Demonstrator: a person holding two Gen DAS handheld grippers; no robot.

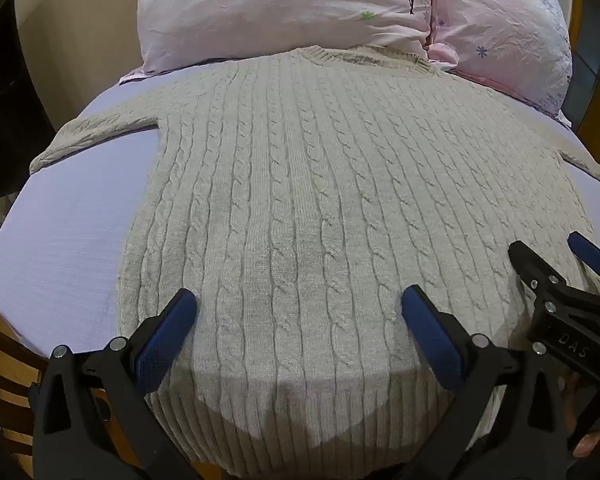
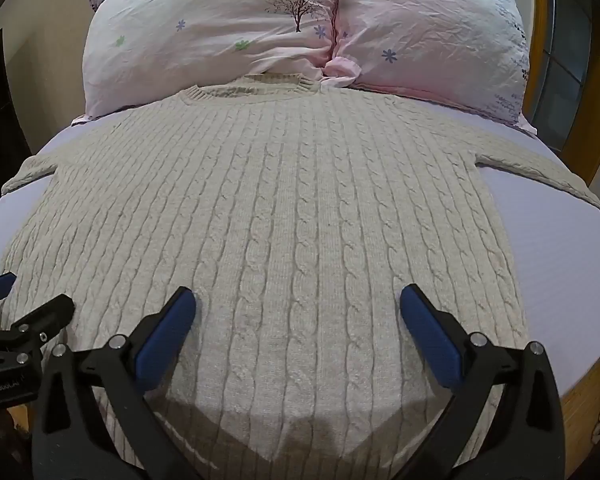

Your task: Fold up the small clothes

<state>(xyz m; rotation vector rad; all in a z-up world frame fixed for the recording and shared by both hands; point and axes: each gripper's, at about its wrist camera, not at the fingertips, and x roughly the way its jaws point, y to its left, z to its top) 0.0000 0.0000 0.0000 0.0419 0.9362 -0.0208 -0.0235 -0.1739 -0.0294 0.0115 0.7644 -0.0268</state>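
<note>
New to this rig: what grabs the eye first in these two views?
The cream cable-knit sweater dominates, spread flat on the lavender sheet, sleeves out to both sides. Behind its collar lie two pink floral pillows. Near the hem hover the left tool and right tool, both open, holding nothing.

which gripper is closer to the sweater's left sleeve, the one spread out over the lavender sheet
Left. The left gripper hovers open over the hem on the side of that left sleeve; the right gripper hovers open further toward the opposite side.
</note>
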